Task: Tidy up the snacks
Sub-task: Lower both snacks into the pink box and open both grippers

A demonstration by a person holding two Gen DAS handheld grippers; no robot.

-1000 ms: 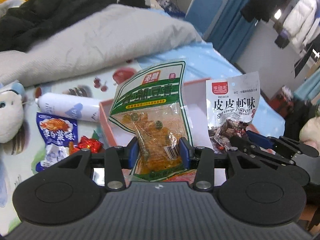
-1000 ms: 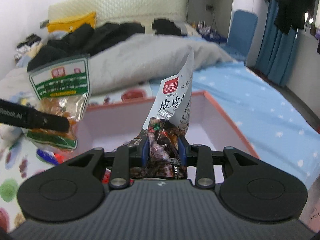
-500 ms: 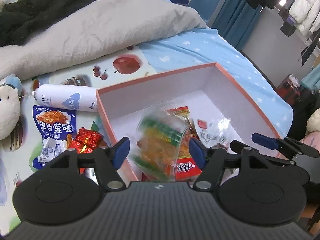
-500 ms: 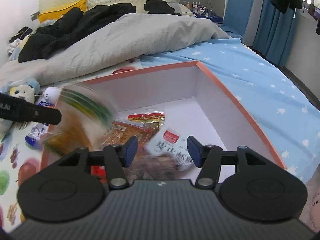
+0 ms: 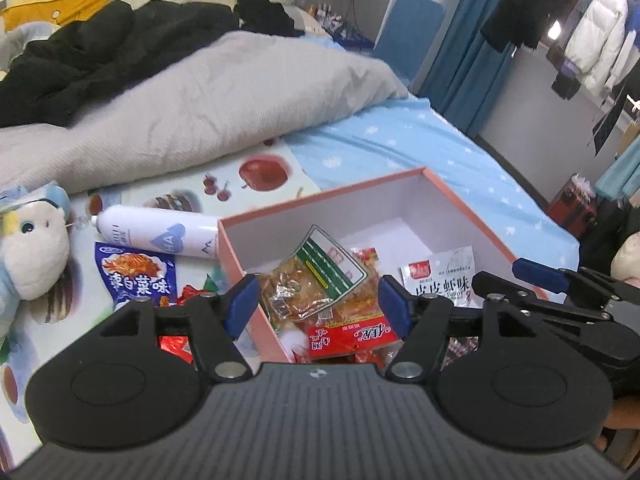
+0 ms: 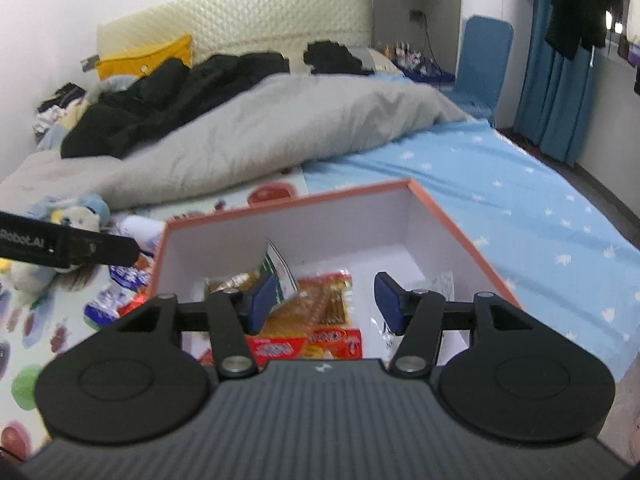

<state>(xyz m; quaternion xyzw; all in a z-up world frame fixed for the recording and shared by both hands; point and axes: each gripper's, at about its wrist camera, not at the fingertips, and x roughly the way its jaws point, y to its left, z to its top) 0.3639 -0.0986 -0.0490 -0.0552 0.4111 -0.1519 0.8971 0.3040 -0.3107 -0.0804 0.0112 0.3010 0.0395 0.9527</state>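
Both tongs, left (image 5: 318, 305) and right (image 6: 325, 300), spread empty above the box (image 5: 464, 204); a "Swamp flavor" packet (image 5: 438, 276) lies inside, on the bed (image 5: 420, 144).

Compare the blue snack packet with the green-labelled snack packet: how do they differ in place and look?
The blue snack packet lies on the fruit-print mat outside the pink box; the green-labelled snack packet lies inside it. The blue one is opaque with a food picture; the green-labelled one shows orange contents through clear film. Both are sealed, unheld packets.
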